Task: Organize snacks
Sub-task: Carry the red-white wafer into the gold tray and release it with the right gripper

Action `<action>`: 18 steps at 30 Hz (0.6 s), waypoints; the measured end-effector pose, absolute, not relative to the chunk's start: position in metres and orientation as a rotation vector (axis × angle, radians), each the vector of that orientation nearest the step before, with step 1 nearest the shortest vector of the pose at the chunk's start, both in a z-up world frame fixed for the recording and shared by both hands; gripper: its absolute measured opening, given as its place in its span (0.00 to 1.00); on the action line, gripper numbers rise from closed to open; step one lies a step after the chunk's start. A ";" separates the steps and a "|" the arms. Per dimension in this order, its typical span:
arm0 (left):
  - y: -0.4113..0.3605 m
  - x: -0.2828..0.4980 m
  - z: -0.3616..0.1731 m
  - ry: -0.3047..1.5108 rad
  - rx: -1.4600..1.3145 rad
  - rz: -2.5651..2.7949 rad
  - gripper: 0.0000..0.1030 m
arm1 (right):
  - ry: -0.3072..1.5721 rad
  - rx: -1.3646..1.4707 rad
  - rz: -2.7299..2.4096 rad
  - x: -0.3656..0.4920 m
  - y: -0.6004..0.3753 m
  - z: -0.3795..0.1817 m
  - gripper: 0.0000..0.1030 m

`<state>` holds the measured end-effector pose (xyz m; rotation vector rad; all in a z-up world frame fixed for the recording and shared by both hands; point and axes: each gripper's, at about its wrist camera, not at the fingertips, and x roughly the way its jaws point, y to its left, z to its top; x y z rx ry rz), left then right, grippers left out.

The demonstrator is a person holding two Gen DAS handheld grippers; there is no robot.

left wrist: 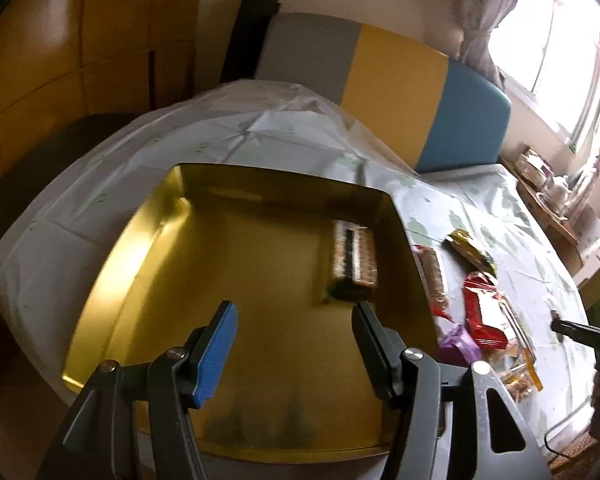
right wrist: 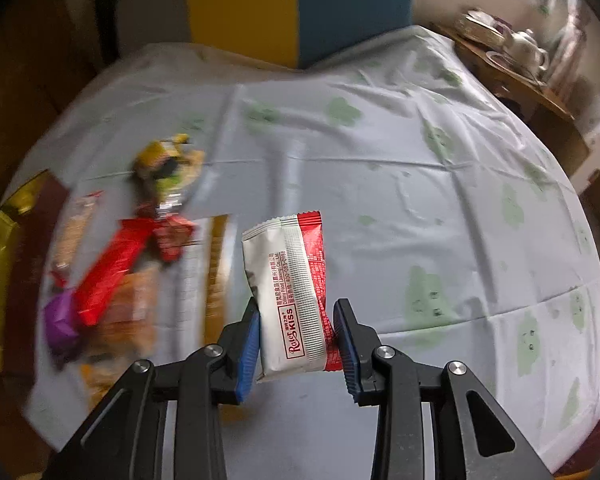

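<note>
On pale, seemingly green-blotched tablecloth [right wrist: 380,184]: gold tray [left wrist: 148,248]

Daylight is admitted through the window [left wrist: 556,52], which is overexposed. Glare is noted on the gold tray [left wrist: 140,240] left of it. Snack wrappers [right wrist: 112,264] are motion-blurred. Fisheye bending and dark vignetting are recorded at all edges.
</note>
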<state>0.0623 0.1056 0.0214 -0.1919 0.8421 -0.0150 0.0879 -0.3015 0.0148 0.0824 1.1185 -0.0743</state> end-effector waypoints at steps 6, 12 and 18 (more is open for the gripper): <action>0.122 0.056 0.021 0.833 -0.240 0.032 0.58 | 1.043 0.063 0.137 0.077 -0.213 0.050 0.35; 0.133 0.051 0.026 0.798 -0.256 0.045 0.58 | 0.982 0.046 0.384 0.076 -0.101 0.073 0.35; 0.147 0.047 0.025 0.781 -0.273 0.057 0.58 | 1.035 0.038 0.446 0.086 -0.029 0.056 0.36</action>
